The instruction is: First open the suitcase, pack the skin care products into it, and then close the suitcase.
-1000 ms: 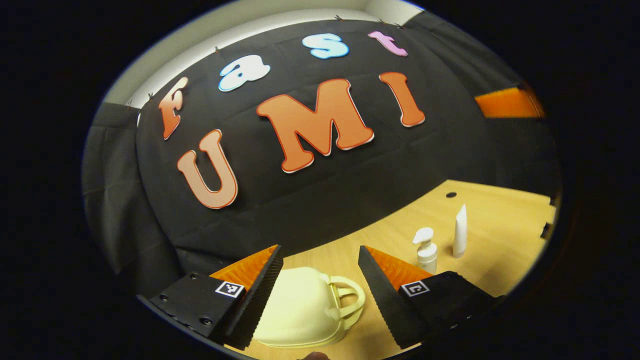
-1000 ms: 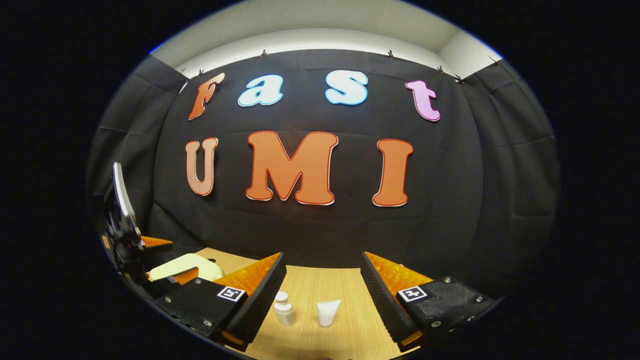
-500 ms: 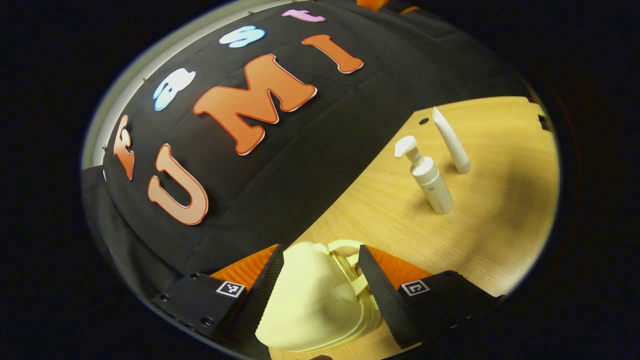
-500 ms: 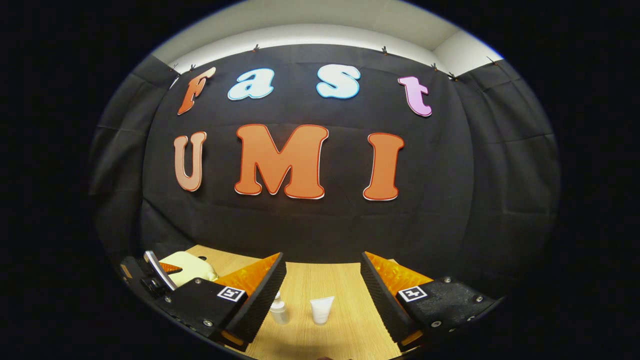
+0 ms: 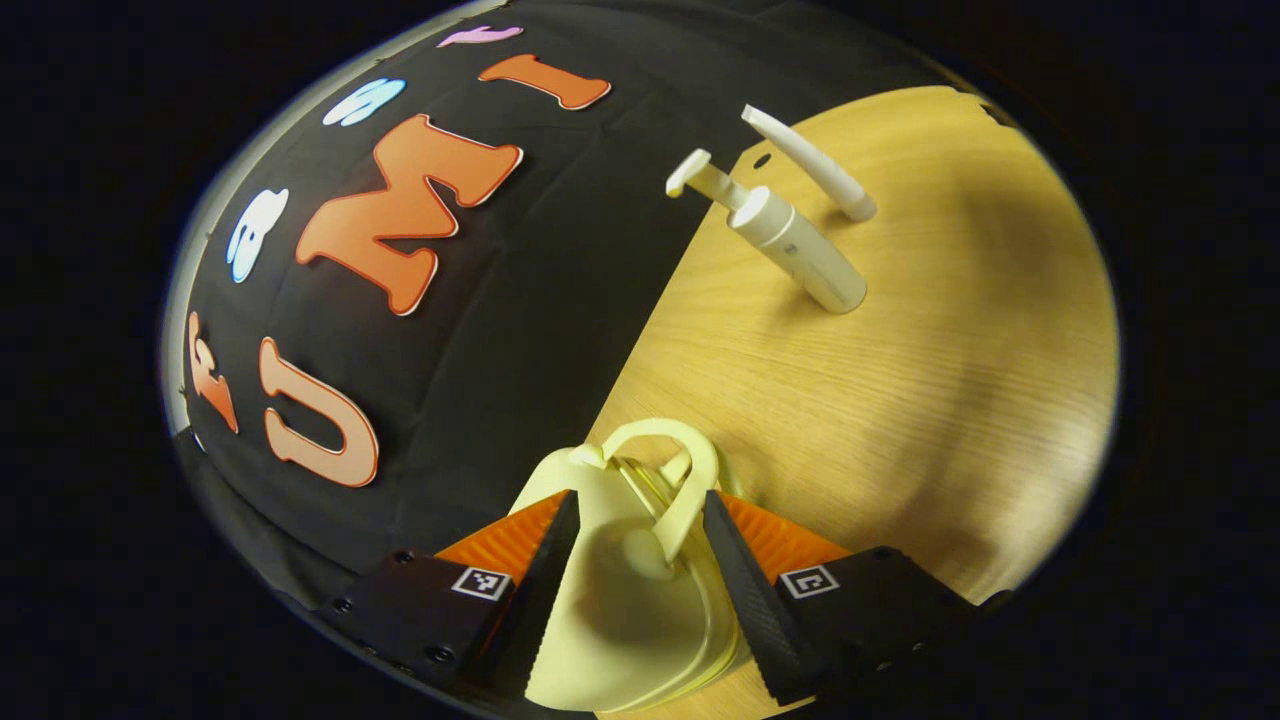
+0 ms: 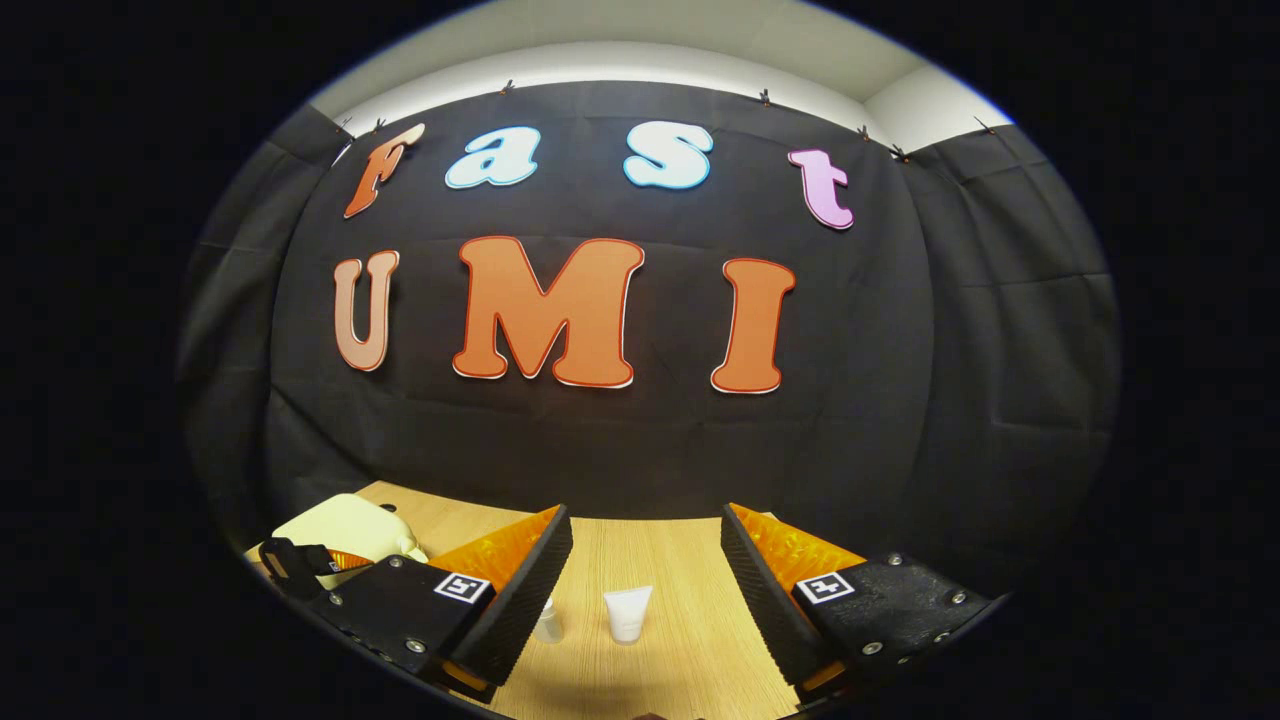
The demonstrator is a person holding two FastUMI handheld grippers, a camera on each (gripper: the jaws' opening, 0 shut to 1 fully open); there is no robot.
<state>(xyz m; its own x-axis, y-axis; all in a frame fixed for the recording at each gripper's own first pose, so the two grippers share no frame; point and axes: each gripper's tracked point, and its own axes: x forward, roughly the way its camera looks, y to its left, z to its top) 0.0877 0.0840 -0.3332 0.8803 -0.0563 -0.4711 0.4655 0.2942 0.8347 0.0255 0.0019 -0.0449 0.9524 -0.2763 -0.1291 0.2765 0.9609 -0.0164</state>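
Observation:
A small pale yellow suitcase (image 5: 610,610) lies closed on the wooden table (image 5: 900,420), its looped handle (image 5: 672,468) pointing away. My left gripper (image 5: 640,500) is open and low over the case, one finger on each side of the handle's base; the case runs on under both fingers. A white pump bottle (image 5: 795,245) and a white tube (image 5: 812,165) stand farther off on the table. My right gripper (image 6: 646,515) is open and holds nothing, raised above the tube (image 6: 627,612) and the pump bottle (image 6: 547,622), which its left finger partly hides. The suitcase (image 6: 345,522) sits at the far left with the left gripper (image 6: 300,560) on it.
The black cloth wall (image 6: 600,440) rises straight behind the table's back edge. A small dark hole (image 5: 762,160) marks the tabletop near the tube. Bare wood (image 5: 950,330) lies between the suitcase and the two products.
The left gripper has tilted down and moved in over the suitcase, and its fingers have drawn slightly closer together around the handle. The right gripper has drifted a little, still open.

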